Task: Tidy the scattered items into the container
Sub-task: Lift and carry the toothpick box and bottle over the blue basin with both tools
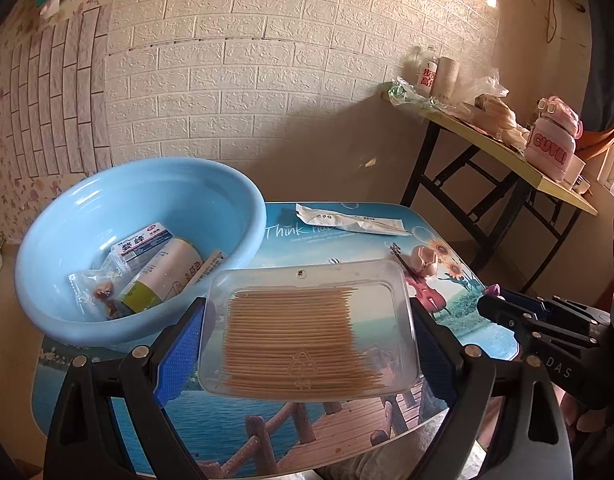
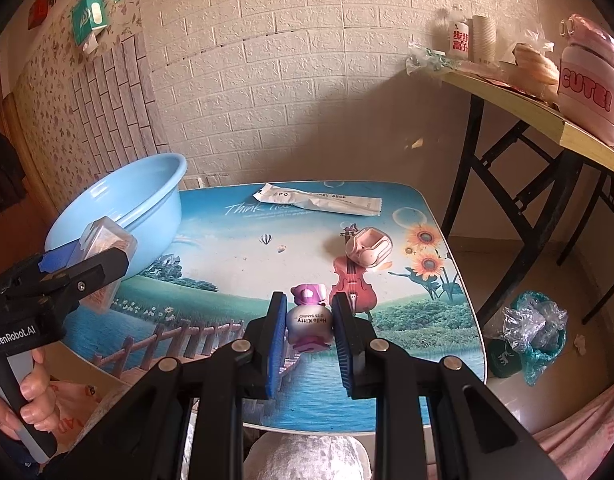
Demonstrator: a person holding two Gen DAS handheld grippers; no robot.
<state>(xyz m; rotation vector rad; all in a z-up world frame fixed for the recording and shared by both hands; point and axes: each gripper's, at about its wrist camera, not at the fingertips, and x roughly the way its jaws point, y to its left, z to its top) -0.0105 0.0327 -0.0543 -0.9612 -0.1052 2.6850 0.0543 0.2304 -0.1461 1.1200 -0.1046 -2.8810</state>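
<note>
Both claws are loaded above a picture-printed table (image 2: 235, 240) as the tidying goes on. The left claw (image 1: 307, 320) is spread wide and clamped on a clear plastic box of toothpicks (image 1: 307, 328), its blue pads pressing the box's two short sides; the box hangs above the table's near part, just beside the blue basin (image 1: 147, 208) but not yet over it. The right claw (image 2: 309, 320) is clenched tight on a small pink-capped bottle (image 2: 309, 320) with a cartoon label, held clear of the table near its front edge, well apart from the basin.

The basin sits at the table's left rear corner and already holds several packets and a roll. A long white sachet (image 2: 319, 200) and a pale pink earbud case (image 2: 367, 248) lie on the table, not yet collected.

The risks lie mostly in the grips. The toothpick box looks slick and thin-walled, and it is pinched only at its edges; a squeeze could bow it and pop the lid, scattering toothpicks, while a looser hold could let it slide out short of the basin. The bottle is rounded and held at its waist, so a twist in the carry might roll it free. With both claws heading for one basin, they could also knock together over the rim, or nudge the basin, which appears to overhang the table's edge.
</note>
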